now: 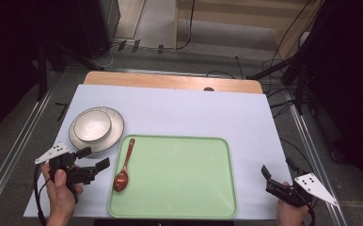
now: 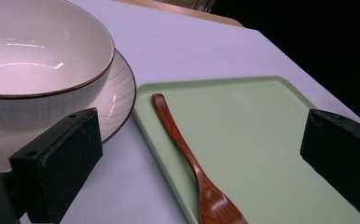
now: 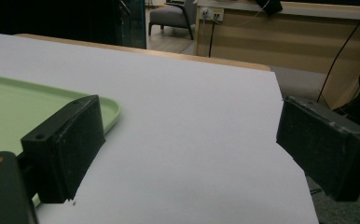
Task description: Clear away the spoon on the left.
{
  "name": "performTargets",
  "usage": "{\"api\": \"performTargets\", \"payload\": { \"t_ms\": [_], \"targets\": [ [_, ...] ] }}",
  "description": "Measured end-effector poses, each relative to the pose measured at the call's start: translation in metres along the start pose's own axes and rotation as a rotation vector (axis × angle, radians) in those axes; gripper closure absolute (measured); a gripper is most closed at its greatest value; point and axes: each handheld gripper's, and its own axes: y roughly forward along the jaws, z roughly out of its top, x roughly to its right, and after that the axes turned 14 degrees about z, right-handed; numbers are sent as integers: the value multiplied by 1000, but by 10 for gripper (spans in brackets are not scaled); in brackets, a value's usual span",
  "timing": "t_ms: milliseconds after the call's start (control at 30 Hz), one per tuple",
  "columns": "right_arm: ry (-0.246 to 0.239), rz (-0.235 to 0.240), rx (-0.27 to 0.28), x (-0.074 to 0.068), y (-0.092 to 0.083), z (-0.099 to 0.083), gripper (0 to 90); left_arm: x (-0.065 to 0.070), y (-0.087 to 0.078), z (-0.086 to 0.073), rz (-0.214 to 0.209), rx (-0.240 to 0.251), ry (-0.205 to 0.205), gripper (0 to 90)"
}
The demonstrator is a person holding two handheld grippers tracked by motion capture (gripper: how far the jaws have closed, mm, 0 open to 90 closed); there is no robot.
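From the high view I see my left gripper (image 1: 96, 159) near the table's front left corner, jaws spread apart and empty, aimed toward the green tray (image 1: 179, 197). The wooden spoon (image 1: 123, 167) lies along the tray's left edge, bowl end toward me and handle pointing away, just beside the left gripper's jaw tips but not touching them. In the left gripper view the spoon (image 2: 187, 154) sits between the two jaws farther ahead, resting flat on the tray (image 2: 262, 140). Beyond the left gripper, a white bowl (image 1: 92, 125) stands on a plate (image 1: 114, 136) on the pale table cover (image 1: 193, 113), close to the tray's far left corner. My right gripper (image 1: 266, 179) is at the front right, past the tray's right edge, jaws also apart and holding nothing, well away from the spoon.
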Motion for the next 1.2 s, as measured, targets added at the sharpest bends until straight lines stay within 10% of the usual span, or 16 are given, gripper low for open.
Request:
{"api": "performTargets", "payload": {
  "t_ms": [1200],
  "targets": [
    [-21, 0, -22, -3, 3, 0, 82, -51, -52, -23, 124, 133, 27, 0]
  ]
}}
